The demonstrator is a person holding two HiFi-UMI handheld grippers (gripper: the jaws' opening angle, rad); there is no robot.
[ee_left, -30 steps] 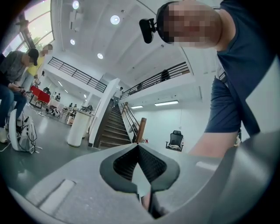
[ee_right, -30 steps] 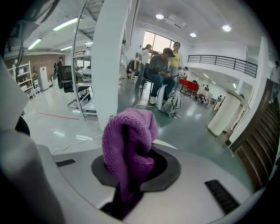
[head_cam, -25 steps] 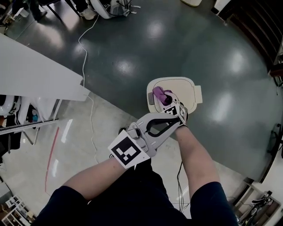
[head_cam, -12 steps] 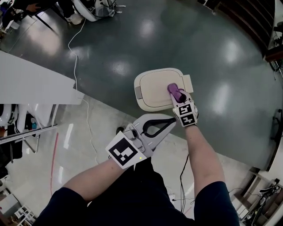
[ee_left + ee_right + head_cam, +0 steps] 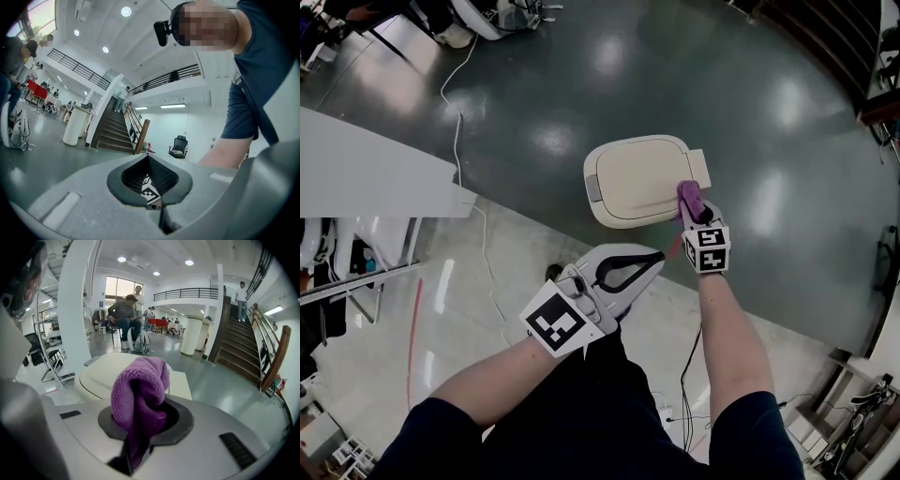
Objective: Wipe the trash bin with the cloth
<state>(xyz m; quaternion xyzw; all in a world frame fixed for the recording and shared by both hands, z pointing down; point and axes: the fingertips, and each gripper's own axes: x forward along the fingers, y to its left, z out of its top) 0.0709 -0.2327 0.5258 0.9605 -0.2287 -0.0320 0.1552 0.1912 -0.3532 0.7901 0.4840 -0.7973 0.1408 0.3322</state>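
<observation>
While a person stands over the trash bin (image 5: 623,219) on a dark, glossy floor (image 5: 750,84), the right gripper (image 5: 693,210) pinches a bunched purple cloth (image 5: 688,195) between its jaws. It holds the cloth at the right edge of the bin's cream lid (image 5: 639,173), just beside the hinge flap (image 5: 698,169). The right gripper view shows the knitted cloth bulging up out of the clamped jaws, with the lid just beyond it. The left gripper (image 5: 654,255) hangs nearer the person, apart from the bin, above a paler strip of floor. Its jaws are pressed together with nothing between them, and the left gripper view looks through their oval opening onto the right gripper's marker cube (image 5: 710,249). A white cable (image 5: 455,103) trails across the floor at left, past a white tabletop (image 5: 366,173).
</observation>
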